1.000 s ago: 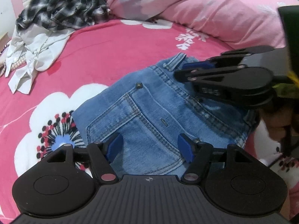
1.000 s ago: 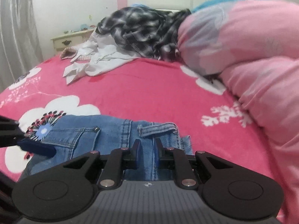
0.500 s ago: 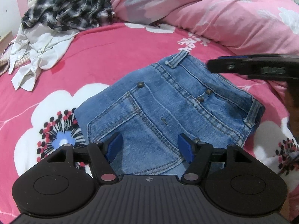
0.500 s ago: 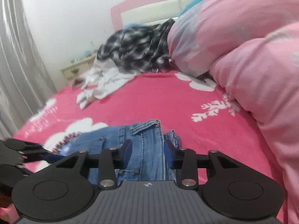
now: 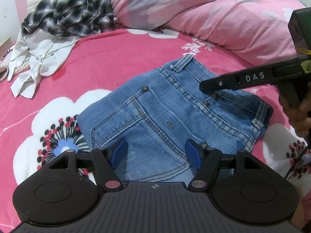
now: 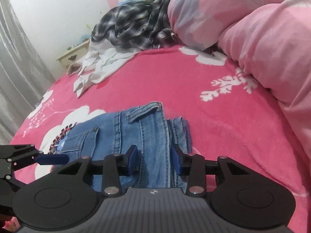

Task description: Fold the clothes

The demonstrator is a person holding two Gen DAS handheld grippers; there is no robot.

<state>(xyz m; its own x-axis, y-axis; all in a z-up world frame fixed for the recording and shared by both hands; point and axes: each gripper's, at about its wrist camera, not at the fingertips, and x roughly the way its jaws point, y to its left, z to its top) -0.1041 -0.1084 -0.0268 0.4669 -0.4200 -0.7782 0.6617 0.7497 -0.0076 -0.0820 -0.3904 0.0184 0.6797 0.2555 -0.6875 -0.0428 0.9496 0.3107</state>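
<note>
1. Left wrist view: my left gripper [image 5: 155, 153] hangs over the near edge of the folded blue denim jeans [image 5: 171, 116], which lie in a compact block on the pink flowered bedspread [image 5: 120, 58]. Its blue pads stand wide apart with nothing pinched between them. My right gripper [image 5: 210, 86] reaches in from the right above the waistband, a hand [image 5: 299, 114] on its grip.

2. Right wrist view: the right gripper [image 6: 154, 160] sits low over the waistband end of the jeans [image 6: 136, 134]. Its jaws are partly apart, denim showing in the gap, yet the pads do not seem to press on it. The left gripper [image 6: 52, 159] shows at the left edge.

3. I judge the jeans folded and let go, so this garment looks finished.

4. Next I would lift both tools clear and turn to the crumpled white shirt [image 6: 101, 66] or the black-and-white plaid shirt [image 6: 134, 29] heaped near the pink quilt [image 6: 268, 44], dragging one out flat before any fold.
</note>
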